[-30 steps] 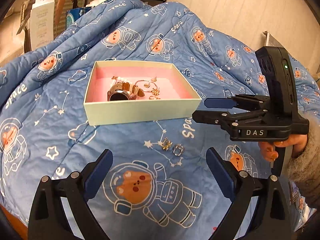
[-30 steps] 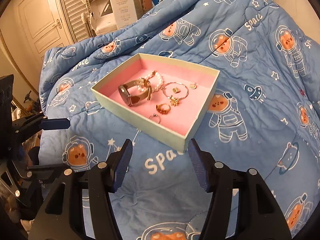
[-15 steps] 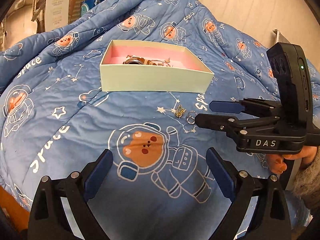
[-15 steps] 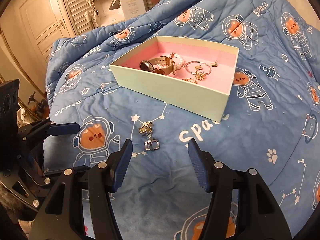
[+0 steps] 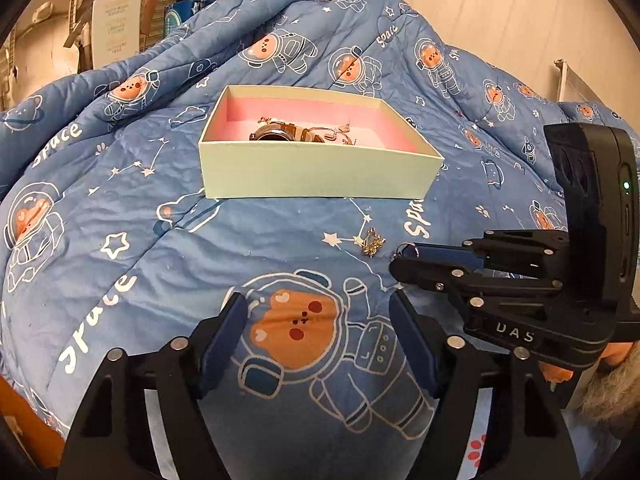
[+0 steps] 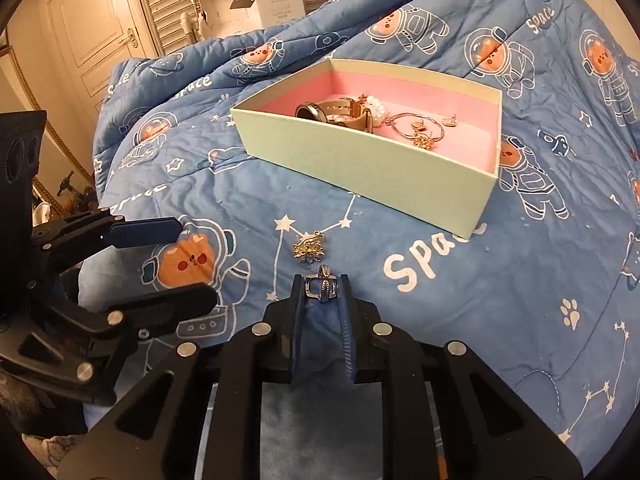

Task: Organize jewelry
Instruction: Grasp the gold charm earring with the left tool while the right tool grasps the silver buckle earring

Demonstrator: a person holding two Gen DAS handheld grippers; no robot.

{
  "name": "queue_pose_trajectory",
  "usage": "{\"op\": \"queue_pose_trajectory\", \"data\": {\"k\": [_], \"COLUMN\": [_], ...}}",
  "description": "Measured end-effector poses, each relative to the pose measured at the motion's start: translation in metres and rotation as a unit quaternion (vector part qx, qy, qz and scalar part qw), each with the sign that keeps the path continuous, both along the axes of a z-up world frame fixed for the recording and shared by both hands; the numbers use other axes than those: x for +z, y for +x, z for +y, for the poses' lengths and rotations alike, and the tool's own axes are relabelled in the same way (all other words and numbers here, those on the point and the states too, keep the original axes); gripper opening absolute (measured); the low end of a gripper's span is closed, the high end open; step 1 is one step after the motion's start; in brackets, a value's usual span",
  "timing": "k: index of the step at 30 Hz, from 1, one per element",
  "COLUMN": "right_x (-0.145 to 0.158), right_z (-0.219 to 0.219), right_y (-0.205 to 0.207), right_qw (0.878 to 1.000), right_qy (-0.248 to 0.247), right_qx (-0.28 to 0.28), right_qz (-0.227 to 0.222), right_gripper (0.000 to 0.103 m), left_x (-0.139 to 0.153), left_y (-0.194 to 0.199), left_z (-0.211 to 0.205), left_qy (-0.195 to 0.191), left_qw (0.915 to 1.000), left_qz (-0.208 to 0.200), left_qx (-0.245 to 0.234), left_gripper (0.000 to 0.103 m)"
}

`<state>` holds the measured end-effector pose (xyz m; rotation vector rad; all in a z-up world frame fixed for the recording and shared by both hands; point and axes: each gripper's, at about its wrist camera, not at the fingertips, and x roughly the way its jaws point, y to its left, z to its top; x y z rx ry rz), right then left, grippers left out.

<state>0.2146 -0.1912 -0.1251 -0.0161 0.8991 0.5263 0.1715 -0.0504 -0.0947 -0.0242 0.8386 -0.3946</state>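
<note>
**Silver ring in the right claw, box lies ahead at one o'clock**

The right claw [image 6: 322,286] is closed narrowly on a small silver ring with a square buckle-like face [image 6: 322,284], pinched at the very fingertips just above the blue astronaut-bear quilt [image 6: 460,320] on the bed. In the right wrist view the ring's face looks back toward the camera, its band edge-on between the pads and its longer side running roughly nine to three o'clock across the gap.

From this claw, the pale green cardboard box with pink lining [image 6: 360,160] lies ahead toward one o'clock, its near wall running on a slant from ten to four o'clock. Inside it rest a beige-strapped watch [image 6: 340,110], a pearl bracelet and thin gold pieces. The coming move probably turns on lifting the ring over that near wall.

A small gold snowflake-shaped charm [image 6: 309,249] lies on the quilt just beyond the ring at eleven o'clock, apart from it.

The left claw [image 5: 318,344] stands wide and empty, hovering farther back; the charm [image 5: 372,243] sits ahead of it toward one o'clock.
</note>
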Motion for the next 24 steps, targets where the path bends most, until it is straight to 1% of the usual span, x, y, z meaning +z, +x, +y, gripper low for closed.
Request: {"op": "queue_pose_trajectory", "data": {"k": [1, 2, 4, 10, 11, 13, 14, 15, 16, 18, 24], "right_x": [0.0, 0.001, 0.002, 0.002, 0.002, 0.001, 0.001, 0.0, 0.0, 0.001, 0.006], "right_z": [-0.004, -0.008, -0.015, -0.034, -0.037, -0.04, -0.041, -0.04, -0.04, -0.04, -0.036], "right_y": [-0.001, -0.002, -0.003, -0.011, -0.011, -0.012, -0.012, -0.011, -0.011, -0.01, -0.005], "right_qw": [1.0, 1.0, 1.0, 0.999, 0.999, 0.999, 0.998, 0.998, 0.998, 0.998, 0.998], "right_qy": [0.002, 0.005, 0.008, 0.01, 0.011, 0.011, 0.012, 0.012, 0.012, 0.012, 0.01], "right_qx": [-0.006, -0.012, -0.02, -0.043, -0.046, -0.05, -0.052, -0.053, -0.054, -0.056, -0.064], "right_qz": [0.001, 0.003, 0.006, 0.011, 0.013, 0.015, 0.017, 0.019, 0.02, 0.022, 0.024], "right_gripper": [0.017, 0.017, 0.017, 0.017, 0.017, 0.017, 0.017, 0.017, 0.017, 0.017, 0.017], "left_x": [0.0, 0.001, 0.001, -0.003, -0.005, -0.008, -0.009, -0.009, -0.009, -0.009, -0.005], "left_y": [0.003, 0.006, 0.013, 0.035, 0.039, 0.045, 0.046, 0.047, 0.047, 0.046, 0.042], "left_z": [-0.003, -0.007, -0.015, -0.045, -0.049, -0.056, -0.057, -0.059, -0.061, -0.06, -0.043], "left_qy": [0.002, 0.007, 0.012, 0.035, 0.039, 0.045, 0.045, 0.045, 0.047, 0.047, 0.004], "left_qw": [1.0, 0.9999, 0.9996, 0.9974, 0.997, 0.9966, 0.9965, 0.9962, 0.996, 0.9962, 0.9976], "left_qz": [0.0, 0.0, 0.001, 0.016, 0.02, 0.029, 0.029, 0.031, 0.032, 0.028, 0.038], "left_qx": [-0.005, -0.011, -0.024, -0.061, -0.063, -0.063, -0.065, -0.068, -0.069, -0.068, -0.058], "left_gripper": [0.063, 0.063, 0.057, 0.051, 0.047, 0.035, 0.031, 0.023, 0.02, 0.02, 0.02]}}
